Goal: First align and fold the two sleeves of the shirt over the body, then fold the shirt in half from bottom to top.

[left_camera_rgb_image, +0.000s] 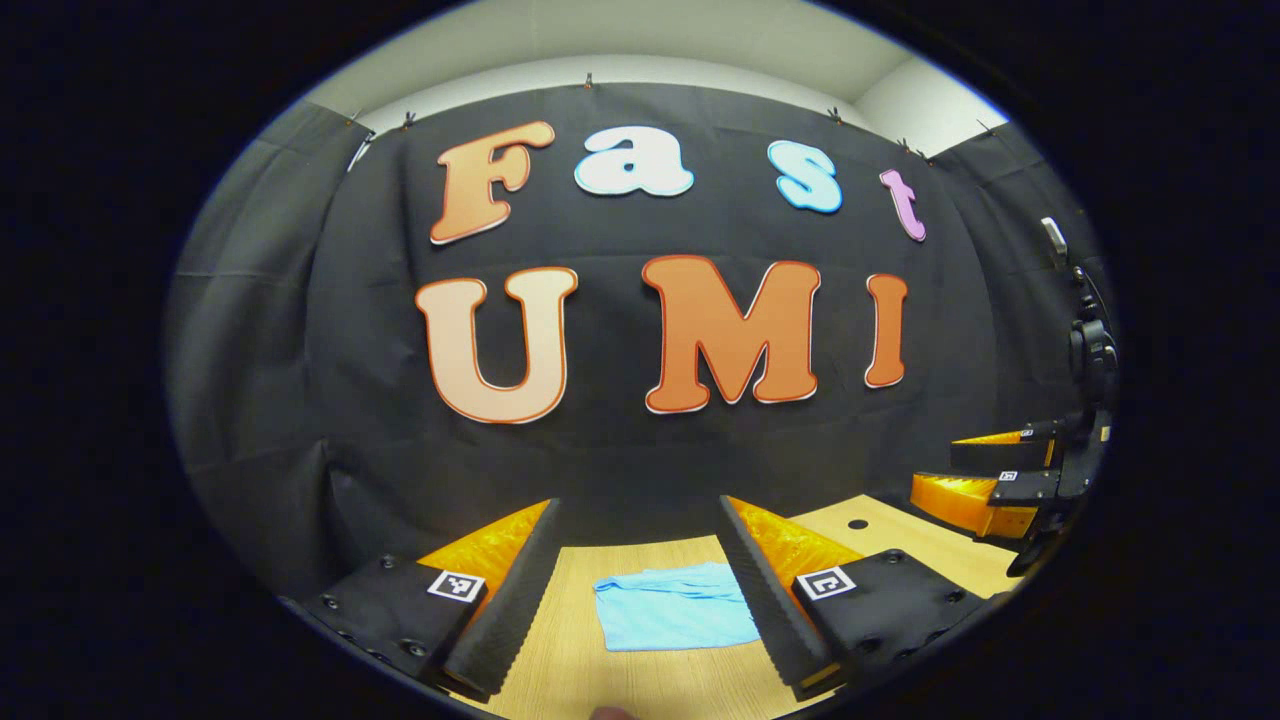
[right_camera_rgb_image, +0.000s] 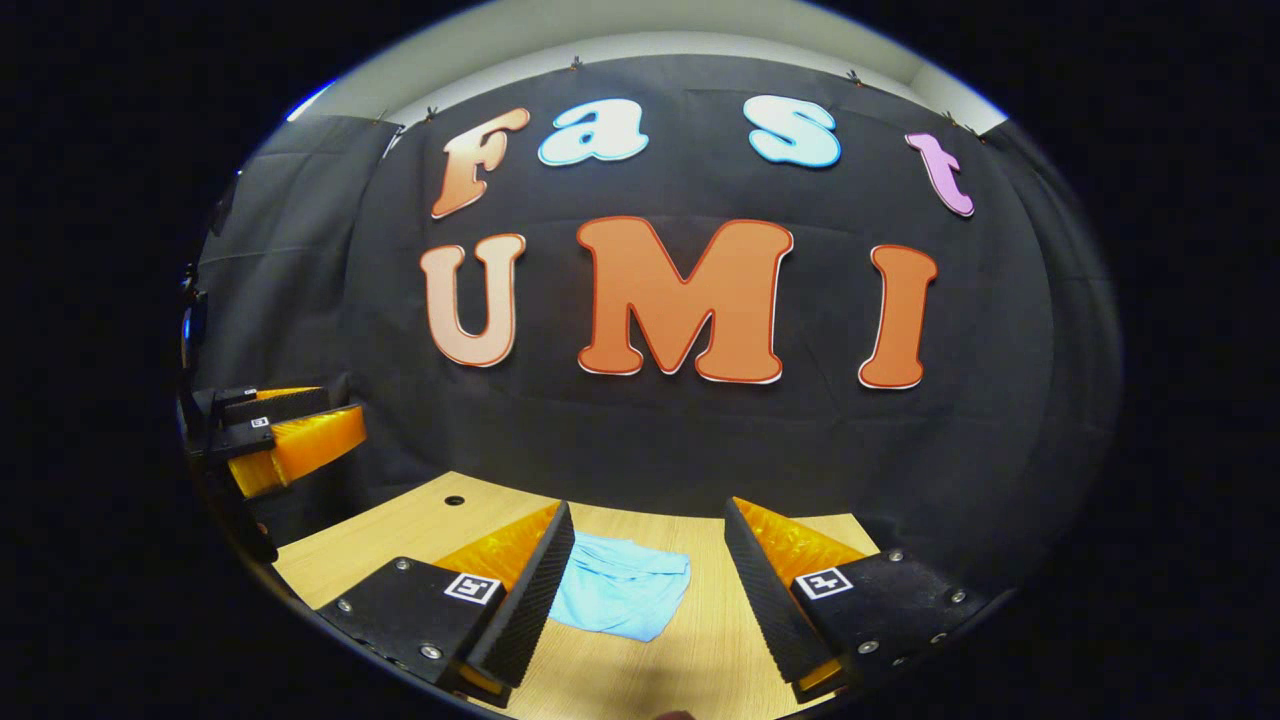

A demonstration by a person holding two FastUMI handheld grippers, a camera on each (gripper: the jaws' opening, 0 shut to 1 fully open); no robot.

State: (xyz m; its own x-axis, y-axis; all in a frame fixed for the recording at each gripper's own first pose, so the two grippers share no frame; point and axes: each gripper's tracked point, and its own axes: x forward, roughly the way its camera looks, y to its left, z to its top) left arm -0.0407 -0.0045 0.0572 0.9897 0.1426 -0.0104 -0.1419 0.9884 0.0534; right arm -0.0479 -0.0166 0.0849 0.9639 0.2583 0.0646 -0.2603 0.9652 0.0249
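A light blue shirt (left_camera_rgb_image: pixel 675 606) lies folded into a small rectangle on the wooden table (left_camera_rgb_image: pixel 600 670). In the left gripper view my left gripper (left_camera_rgb_image: pixel 645 600) hangs open above the table, and the shirt shows between its fingers. In the right gripper view the shirt (right_camera_rgb_image: pixel 622 595) lies a little left of the middle, partly behind the left finger, and my right gripper (right_camera_rgb_image: pixel 650 590) is open with nothing held. The right gripper (left_camera_rgb_image: pixel 1010 480) shows at the right edge of the left gripper view; the left gripper (right_camera_rgb_image: pixel 275 435) shows at the left edge of the right gripper view.
The black cloth wall stands close behind the table's far edge (right_camera_rgb_image: pixel 640 510). A small round hole (right_camera_rgb_image: pixel 455 499) marks the tabletop near its back left; the same hole (left_camera_rgb_image: pixel 858 524) shows in the left gripper view. Bare wood (right_camera_rgb_image: pixel 720 640) surrounds the shirt.
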